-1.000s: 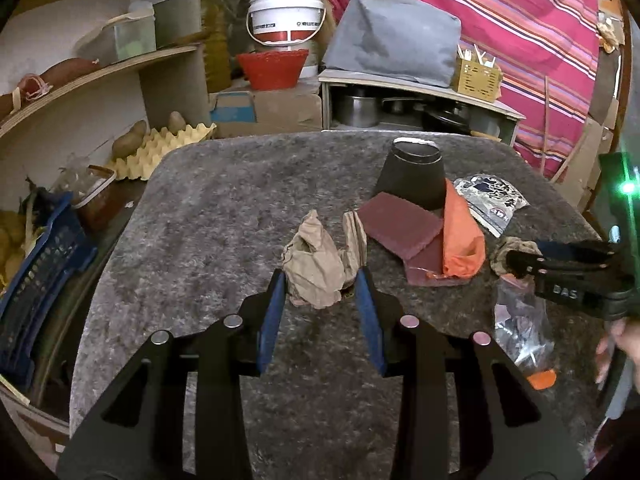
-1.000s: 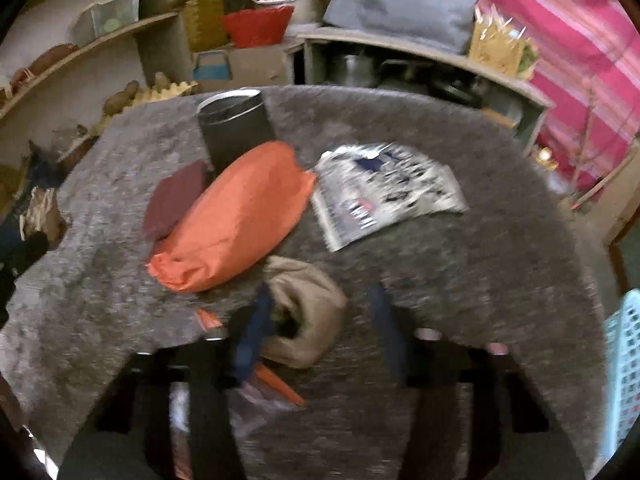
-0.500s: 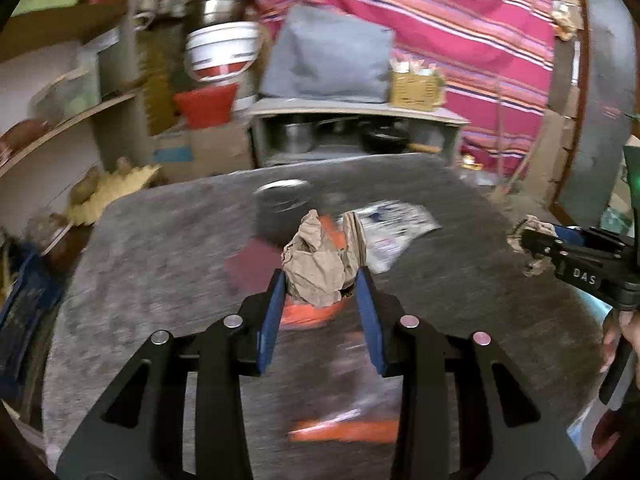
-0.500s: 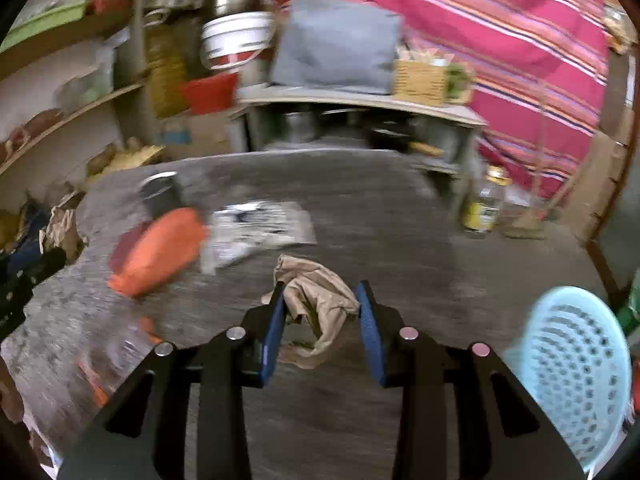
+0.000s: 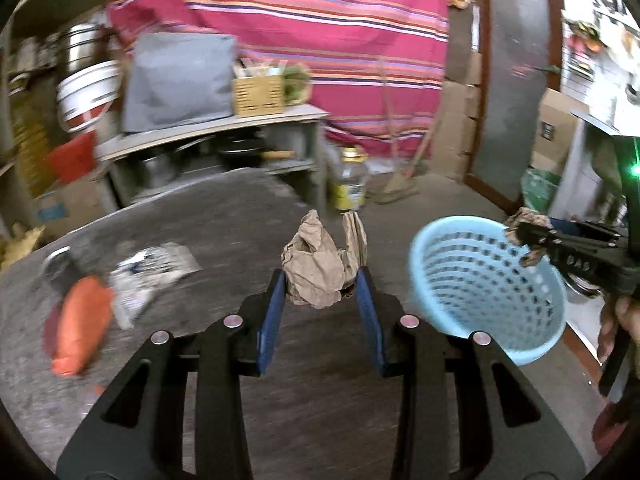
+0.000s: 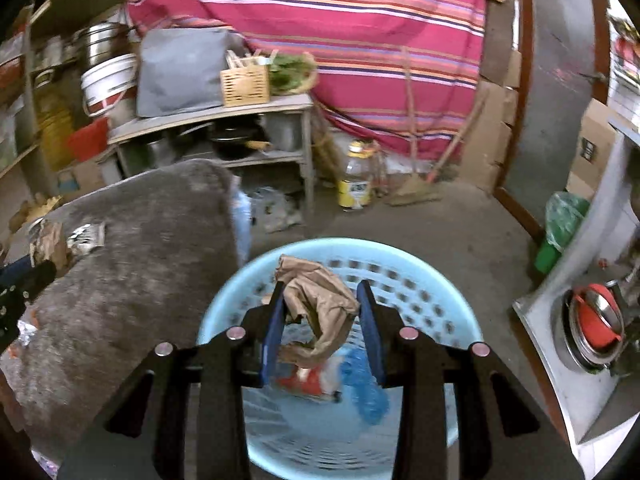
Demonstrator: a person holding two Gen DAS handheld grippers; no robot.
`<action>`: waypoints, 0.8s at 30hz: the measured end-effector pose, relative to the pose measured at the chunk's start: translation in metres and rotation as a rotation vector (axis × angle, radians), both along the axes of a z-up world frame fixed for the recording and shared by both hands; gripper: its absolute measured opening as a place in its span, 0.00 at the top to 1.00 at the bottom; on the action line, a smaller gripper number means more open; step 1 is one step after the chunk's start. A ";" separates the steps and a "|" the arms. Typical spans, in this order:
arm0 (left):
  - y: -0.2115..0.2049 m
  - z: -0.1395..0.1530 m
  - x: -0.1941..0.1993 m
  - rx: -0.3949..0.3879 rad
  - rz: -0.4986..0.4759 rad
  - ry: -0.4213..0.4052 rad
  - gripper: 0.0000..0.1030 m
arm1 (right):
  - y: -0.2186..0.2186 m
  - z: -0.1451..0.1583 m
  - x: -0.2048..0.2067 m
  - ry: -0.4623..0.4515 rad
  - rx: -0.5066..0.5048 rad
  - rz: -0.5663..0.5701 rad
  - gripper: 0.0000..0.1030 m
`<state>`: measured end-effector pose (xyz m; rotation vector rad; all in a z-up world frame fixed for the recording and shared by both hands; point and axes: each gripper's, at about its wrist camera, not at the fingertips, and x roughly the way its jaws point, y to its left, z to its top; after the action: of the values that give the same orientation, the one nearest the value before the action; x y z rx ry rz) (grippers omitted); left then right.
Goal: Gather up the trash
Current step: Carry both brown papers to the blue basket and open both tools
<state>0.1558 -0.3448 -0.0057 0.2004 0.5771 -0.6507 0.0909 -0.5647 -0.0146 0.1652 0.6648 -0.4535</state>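
My left gripper (image 5: 320, 280) is shut on a crumpled brown paper wad (image 5: 316, 268), held above the grey table's right part (image 5: 224, 232). My right gripper (image 6: 320, 300) is shut on a second crumpled brown paper (image 6: 320, 300), held right above the open mouth of a light blue perforated basket (image 6: 424, 280). The basket holds red, white and blue trash (image 6: 332, 380). In the left wrist view the basket (image 5: 492, 280) stands right of the table, with the right gripper (image 5: 524, 240) over its far rim. An orange bag (image 5: 80, 320) and a printed wrapper (image 5: 152, 272) lie on the table.
A metal shelf with a wicker box (image 6: 244, 80) and a grey bag (image 6: 180, 68) stands behind the table. A yellow-labelled bottle (image 6: 356, 176) and a broom stand on the floor by the striped curtain (image 6: 340, 20). A metal cabinet with a red pot (image 6: 596, 320) is at the right.
Both grippers swung right, off the table's middle, each carrying its paper wad. The right gripper went from over the table to directly above the blue basket.
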 end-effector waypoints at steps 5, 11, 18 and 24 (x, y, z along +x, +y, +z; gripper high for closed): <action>-0.054 -0.008 -0.009 -0.006 -0.065 0.025 0.66 | -0.021 -0.008 -0.011 0.018 -0.007 -0.030 0.65; -0.105 -0.013 -0.011 0.006 -0.118 0.034 0.65 | -0.045 -0.012 -0.020 0.035 0.002 -0.066 0.65; -0.122 -0.009 -0.007 0.006 -0.139 0.048 0.41 | -0.049 -0.010 -0.021 0.034 0.015 -0.081 0.65; -0.093 0.007 -0.004 -0.018 -0.097 0.005 0.21 | -0.041 -0.017 -0.013 0.035 0.035 -0.079 0.65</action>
<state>0.1514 -0.4381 0.0018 0.2112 0.5684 -0.7499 0.0782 -0.6053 -0.0312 0.2182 0.7027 -0.5221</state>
